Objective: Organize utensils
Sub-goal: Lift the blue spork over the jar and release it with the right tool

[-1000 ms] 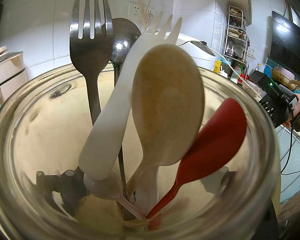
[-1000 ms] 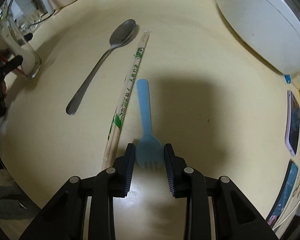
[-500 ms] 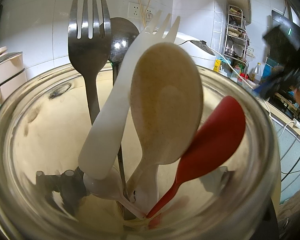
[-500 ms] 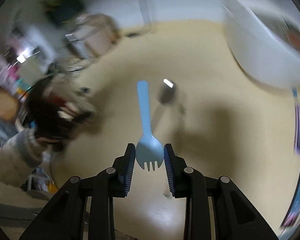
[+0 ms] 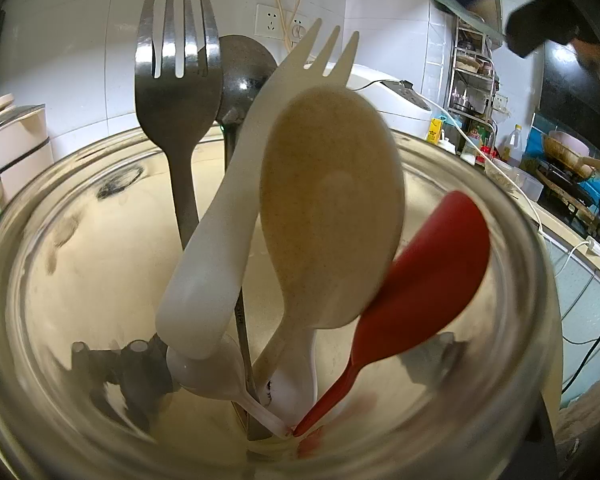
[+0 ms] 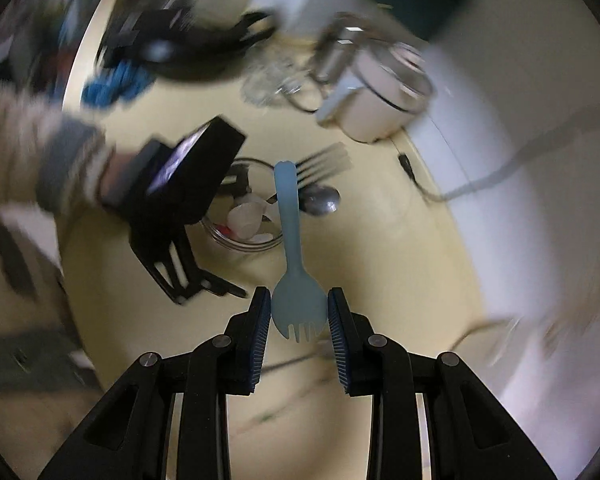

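A blue fork is clamped by the right gripper, its handle at twelve o'clock; a glass jar is gripped by the left gripper.

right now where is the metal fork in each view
Left wrist: metal fork stands upper left in the glass jar, tines up.
Right wrist: metal fork, blurred, sticks out of the jar at centre, behind the blue spork.
Shared landmark: the jar.

right claw clamped, left claw gripping wide
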`<state>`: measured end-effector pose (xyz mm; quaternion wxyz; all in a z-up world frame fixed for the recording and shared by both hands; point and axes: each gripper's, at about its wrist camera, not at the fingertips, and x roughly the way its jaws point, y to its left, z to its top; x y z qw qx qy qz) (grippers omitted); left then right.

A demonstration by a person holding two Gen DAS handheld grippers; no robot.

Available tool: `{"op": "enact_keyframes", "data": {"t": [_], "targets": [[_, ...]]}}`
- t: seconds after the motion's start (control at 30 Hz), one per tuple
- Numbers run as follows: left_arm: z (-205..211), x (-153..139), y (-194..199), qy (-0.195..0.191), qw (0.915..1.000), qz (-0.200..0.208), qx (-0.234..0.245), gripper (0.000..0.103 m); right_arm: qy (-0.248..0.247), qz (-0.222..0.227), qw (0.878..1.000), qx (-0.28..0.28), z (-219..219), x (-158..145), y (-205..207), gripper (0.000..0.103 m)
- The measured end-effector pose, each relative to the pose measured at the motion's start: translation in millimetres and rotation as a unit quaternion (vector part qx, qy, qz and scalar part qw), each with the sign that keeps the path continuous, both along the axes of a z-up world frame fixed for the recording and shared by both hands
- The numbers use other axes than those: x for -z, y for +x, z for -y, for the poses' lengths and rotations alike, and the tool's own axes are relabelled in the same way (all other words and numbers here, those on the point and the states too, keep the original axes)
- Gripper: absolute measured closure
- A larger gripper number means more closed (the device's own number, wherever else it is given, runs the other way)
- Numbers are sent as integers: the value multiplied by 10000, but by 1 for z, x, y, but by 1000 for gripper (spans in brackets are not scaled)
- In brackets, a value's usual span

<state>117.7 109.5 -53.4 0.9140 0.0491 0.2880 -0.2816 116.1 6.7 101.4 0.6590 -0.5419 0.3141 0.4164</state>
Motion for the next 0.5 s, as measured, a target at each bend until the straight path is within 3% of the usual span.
{"op": "enact_keyframes", "data": {"t": [0.07, 0.13, 0.23, 0.3, 0.37, 0.43, 0.5], "targets": [[0, 0, 0, -1, 10000, 0, 2, 11, -668, 398, 9959, -468, -11, 13, -6, 73], [0, 0, 0, -1, 10000, 0, 2, 11, -1371, 752, 9833, -935, -24, 29, -12, 73], [0, 0, 0, -2, 10000, -1, 2, 11, -1827, 1047, 9680, -1367, -39, 43, -13, 74], [0, 0, 0, -1, 10000, 0, 1, 11, -1727, 1248, 9660, -1467, -49, 41, -12, 74], [0, 0, 0, 1, 10000, 1, 0, 11, -1439, 1218, 9726, -1358, -57, 30, -8, 68], [0, 0, 0, 6, 10000, 4, -3, 11, -967, 856, 9849, -1149, -59, 11, -1, 58], [1, 0, -1, 8, 10000, 6, -4, 11, -628, 619, 9914, -972, -57, -2, 4, 58]]}}
